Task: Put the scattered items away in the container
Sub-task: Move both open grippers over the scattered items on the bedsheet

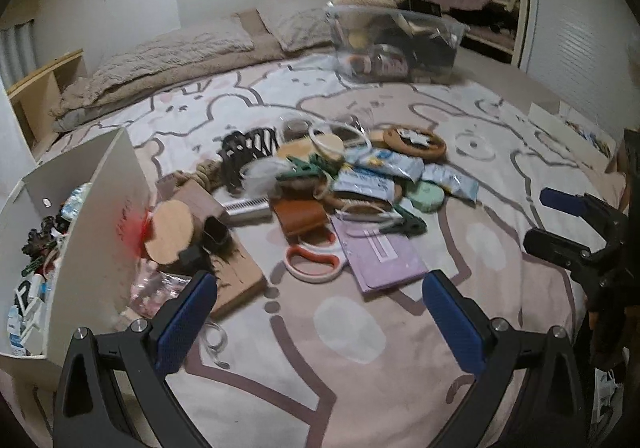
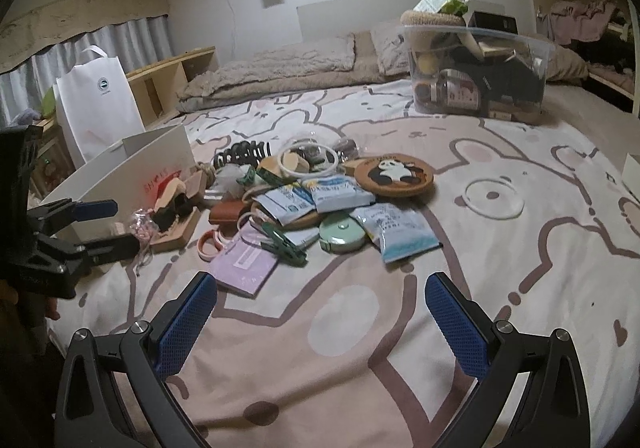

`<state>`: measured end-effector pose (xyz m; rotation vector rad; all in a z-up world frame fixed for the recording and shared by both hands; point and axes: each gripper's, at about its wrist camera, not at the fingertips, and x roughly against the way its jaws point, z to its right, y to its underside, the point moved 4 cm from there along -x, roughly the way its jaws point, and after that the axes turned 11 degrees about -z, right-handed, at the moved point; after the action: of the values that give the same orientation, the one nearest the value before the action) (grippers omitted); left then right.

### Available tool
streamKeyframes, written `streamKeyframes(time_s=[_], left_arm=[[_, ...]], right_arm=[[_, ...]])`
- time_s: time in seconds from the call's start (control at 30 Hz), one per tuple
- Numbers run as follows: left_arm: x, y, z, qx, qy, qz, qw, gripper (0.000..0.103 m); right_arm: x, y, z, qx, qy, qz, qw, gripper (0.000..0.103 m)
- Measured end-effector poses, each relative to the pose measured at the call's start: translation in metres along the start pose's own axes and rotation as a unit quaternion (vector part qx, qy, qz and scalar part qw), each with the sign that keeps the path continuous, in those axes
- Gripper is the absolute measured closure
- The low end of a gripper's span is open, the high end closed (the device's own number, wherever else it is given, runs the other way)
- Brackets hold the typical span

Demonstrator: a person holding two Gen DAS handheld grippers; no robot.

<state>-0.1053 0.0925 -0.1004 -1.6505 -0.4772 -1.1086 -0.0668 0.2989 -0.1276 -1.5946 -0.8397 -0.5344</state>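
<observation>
A pile of small items lies mid-bed: a panda coaster point(image 2: 394, 173), blue packets point(image 2: 400, 232), a green tape measure point(image 2: 342, 234), green clips point(image 2: 284, 248), a purple card point(image 1: 380, 252), a brown pouch point(image 1: 300, 217), a black hair claw point(image 1: 240, 155) and a cork-topped wooden piece point(image 1: 172, 232). A white ring point(image 2: 494, 195) lies apart on the right. The white box point(image 1: 92, 207) on the left holds several items. My left gripper point(image 1: 320, 288) is open and empty, short of the pile. My right gripper point(image 2: 320, 284) is open too, nothing between its pads.
A clear plastic bin point(image 2: 476, 67) full of things stands at the far right of the bed. Beige pillows point(image 1: 180, 51) lie along the headboard. A white paper bag point(image 2: 96, 103) and a wooden shelf point(image 2: 168, 79) stand beside the bed on the left.
</observation>
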Motion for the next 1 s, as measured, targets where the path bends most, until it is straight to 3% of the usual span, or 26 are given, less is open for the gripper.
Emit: streamKeyframes(time_s=[0.4,0.67,0.83,1.0], left_arm=[[-0.031,0.004,0.022,-0.014,0.012,-0.045,0.9988,0.000],[-0.048,0.005,0.031,-0.011,0.019,-0.063,0.9978,0.000],[-0.066,0.012,0.038,-0.002,0.040,-0.098,0.9944,0.000],[-0.076,0.013,0.043,-0.005,0.039,-0.101,0.9941,0.000]], right_arm=[[-0.016,0.014,0.015,-0.011,0.004,-0.030,0.999,0.000],[-0.019,0.017,0.035,-0.026,0.030,-0.039,0.998,0.000],[-0.020,0.019,0.045,-0.023,0.053,-0.042,0.997,0.000],[-0.025,0.024,0.055,-0.032,0.063,-0.050,0.996,0.000]])
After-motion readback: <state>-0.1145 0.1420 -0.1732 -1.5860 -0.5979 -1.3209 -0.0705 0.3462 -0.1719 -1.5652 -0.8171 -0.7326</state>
